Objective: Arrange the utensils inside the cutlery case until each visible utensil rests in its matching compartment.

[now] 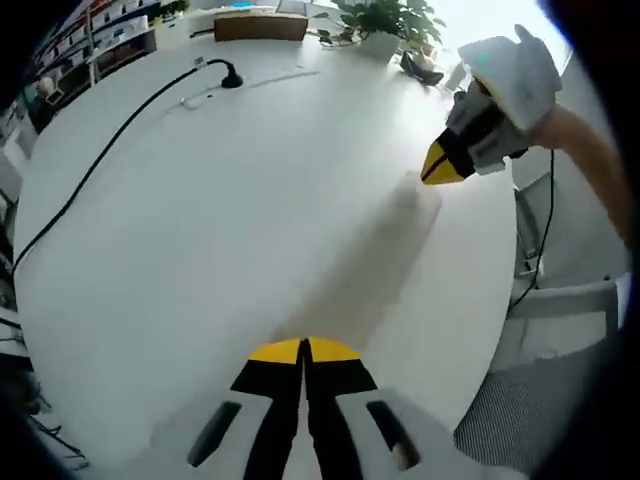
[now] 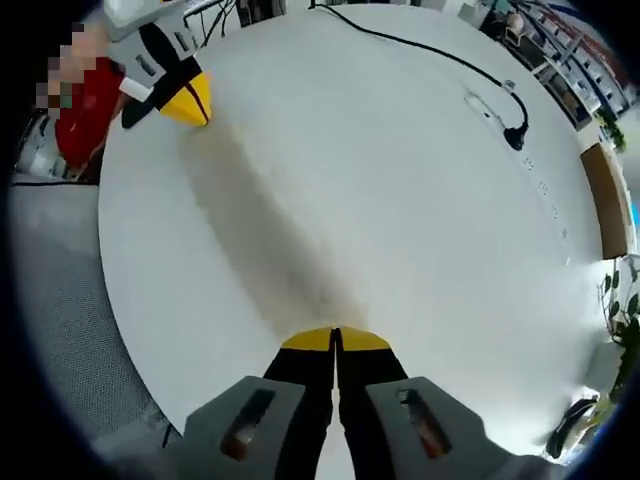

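Left gripper (image 1: 303,351), right gripper (image 2: 335,340) hover above white counter (image 1: 230,220), jaws together, nothing held; likely poised awaiting utensils.

A broad round white table (image 1: 230,220) gleams under bright daylight, with a black cable (image 1: 110,150) snaking across its top. A potted plant (image 1: 385,25) sits at the far edge, shelving (image 1: 95,35) lines the side, and grey carpet (image 2: 60,300) lies below.
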A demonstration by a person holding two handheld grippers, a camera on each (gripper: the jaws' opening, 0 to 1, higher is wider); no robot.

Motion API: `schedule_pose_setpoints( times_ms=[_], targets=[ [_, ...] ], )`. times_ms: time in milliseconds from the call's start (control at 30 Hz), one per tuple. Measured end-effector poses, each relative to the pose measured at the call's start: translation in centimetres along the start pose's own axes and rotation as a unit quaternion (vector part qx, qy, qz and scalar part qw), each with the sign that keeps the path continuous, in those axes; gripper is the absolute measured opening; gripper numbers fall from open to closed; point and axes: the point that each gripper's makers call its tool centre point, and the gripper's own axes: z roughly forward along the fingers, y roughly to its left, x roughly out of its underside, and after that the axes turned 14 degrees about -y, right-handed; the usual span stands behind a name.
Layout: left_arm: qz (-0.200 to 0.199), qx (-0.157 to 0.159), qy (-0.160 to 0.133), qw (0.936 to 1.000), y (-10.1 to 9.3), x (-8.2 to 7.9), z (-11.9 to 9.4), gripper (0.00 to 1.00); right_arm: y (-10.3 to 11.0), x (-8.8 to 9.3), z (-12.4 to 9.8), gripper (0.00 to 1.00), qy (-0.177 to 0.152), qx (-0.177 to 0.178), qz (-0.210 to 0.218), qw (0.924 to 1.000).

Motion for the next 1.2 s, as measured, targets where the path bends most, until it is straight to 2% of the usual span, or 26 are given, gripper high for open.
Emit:
schedule_pose_setpoints(
  times_ms=[100, 167, 333, 367, 467, 533, 633, 767, 867, 933, 1000, 1033, 1067, 1100, 1133, 1167, 1200],
  targets=[
    [0.025, 0.008, 0.003, 0.9997, -0.9, 0.0, 0.0, 0.0, 0.8, 0.5, 0.1, 0.0, 0.011, -0.013, -0.026, 0.9995],
    [0.031, 0.02, 0.015, 0.9992, -1.7, 0.5, 0.5, 0.0, 1.1, 0.9, 0.4, 0.0, 0.02, -0.019, -0.025, 0.9993],
    [0.025, 0.007, 0.059, 0.9979, -1.5, 2.1, 1.3, 0.0, 1.0, 1.8, 1.0, 0.0, 0.042, -0.024, -0.025, 0.9985],
    [0.023, 0.01, 0.044, 0.9987, -1.7, 1.3, 1.3, 0.0, 0.9, 1.6, 0.8, 0.0, 0.038, -0.025, -0.027, 0.9986],
    [0.051, 0.008, 0.062, 0.9968, -1.7, 1.5, 1.4, 0.0, 0.9, 1.6, 0.9, 0.0, 0.041, -0.029, -0.028, 0.9984],
    [0.052, 0.001, 0.069, 0.9963, -1.7, 1.5, 1.5, 0.0, 0.9, 1.7, 0.9, 0.0, 0.049, -0.02, -0.01, 0.9985],
    [0.04, -0.01, 0.084, 0.9956, -1.5, 1.5, 1.6, 0.0, 1.0, 1.7, 1.0, 0.0, 0.053, -0.021, -0.023, 0.9981],
    [0.064, -0.01, 0.085, 0.9943, -1.7, 1.5, 1.6, 0.0, 1.0, 1.7, 1.0, 0.0, 0.063, -0.019, -0.036, 0.9972],
    [0.079, -0.013, 0.072, 0.9942, -1.7, 1.3, 1.8, 0.0, 0.9, 1.7, 1.0, 0.0, 0.07, -0.025, -0.025, 0.9969],
    [0.076, -0.016, 0.073, 0.9943, -1.7, 1.3, 1.7, 0.0, 0.9, 1.7, 0.9, 0.0, 0.074, -0.028, -0.008, 0.9968],
    [0.098, 0.001, 0.071, 0.9927, -1.8, 1.2, 1.6, 0.0, 0.9, 1.7, 0.8, 0.0, 0.067, -0.043, 0.009, 0.9968],
    [0.104, 0.009, 0.056, 0.993, -1.9, 1.1, 1.5, 0.0, 1.0, 1.4, 0.6, 0.0, 0.044, -0.056, 0.005, 0.9974],
    [0.122, -0.018, 0.039, 0.9916, -0.8, 0.6, 0.6, 0.0, 0.5, 0.8, 0.3, 0.0, 0.021, -0.044, 0.001, 0.9988],
    [0.142, -0.05, 0.004, 0.9885, 0.2, -0.8, -0.1, 0.0, -0.2, -1.4, -0.3, 0.0, -0.055, -0.031, -0.015, 0.9979],
    [0.182, -0.044, -0.04, 0.9816, 0.2, -2.3, -0.9, 0.01, -0.8, -2.4, -0.9, 0.0, -0.093, -0.02, -0.024, 0.9952],
    [0.199, -0.031, -0.047, 0.9785, 0.1, -2.5, -1.3, 0.02, -0.9, -2.5, -1.6, 0.0, -0.1, -0.017, -0.001, 0.9949],
    [0.212, -0.031, -0.041, 0.9759, 0.3, -2.3, -1.8, 0.07, -0.8, -2.2, -1.9, 0.0, -0.091, -0.028, -0.026, 0.9952]
  ],
)
